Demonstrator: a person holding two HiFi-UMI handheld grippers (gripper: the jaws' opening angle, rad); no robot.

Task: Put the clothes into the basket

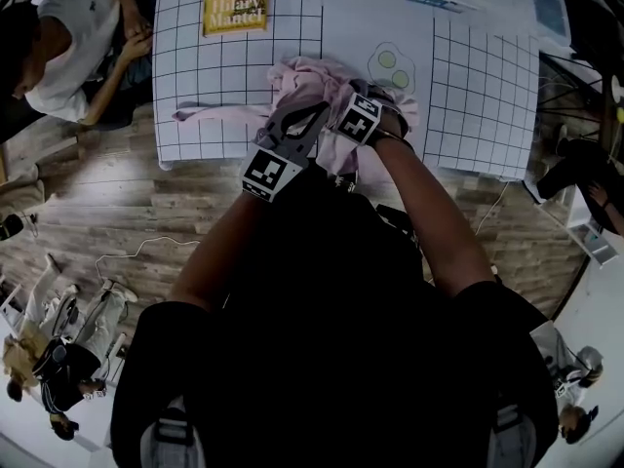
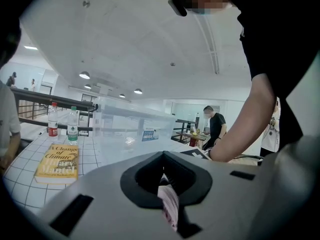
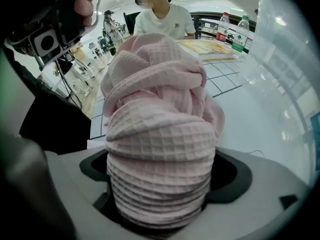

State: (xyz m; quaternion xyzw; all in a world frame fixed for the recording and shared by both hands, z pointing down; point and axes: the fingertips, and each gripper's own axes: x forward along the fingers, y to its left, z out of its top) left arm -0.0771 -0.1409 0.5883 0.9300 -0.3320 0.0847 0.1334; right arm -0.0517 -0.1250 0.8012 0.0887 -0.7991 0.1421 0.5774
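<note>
nearest the camera are the person's black-clad torso and two bare forearms, reaching to the near edge of the white table with a black grid (image 1: 205,86). the left gripper (image 1: 304,115) angles up and to the right from that edge. in its own view its jaws stand almost together, pinching a thin fold of the pink waffle-weave garment (image 1: 307,78). the right gripper (image 1: 341,113) sits just beside it and points leftward. its jaws are clamped on a thick bunched wad of the same cloth, which swells up over them and fills the middle of the right gripper view.

the garment lies heaped on the table close to the near edge, under and just beyond the two grippers. one thin strip of it trails left along the grid.

right of the heap the grid is bare out to the table's right edge. just past the heap lies a pale outlined shape with two green discs (image 1: 392,63). further on, at the far right of the table, stands the clear plastic basket (image 1: 487,3), well apart from the garment, with bare tabletop between them. in the left gripper view its see-through wall rises straight ahead of the jaws.

at the far left lies a yellow paperback book (image 1: 235,0), apart from the cloth. beyond it, near the far edge, stand a red-labelled bottle (image 2: 53,120) and a green-labelled bottle (image 2: 73,125). a seated person in a white shirt (image 1: 73,27) is at the table's left side, and wooden floor (image 1: 117,203) shows past the table's edges.
</note>
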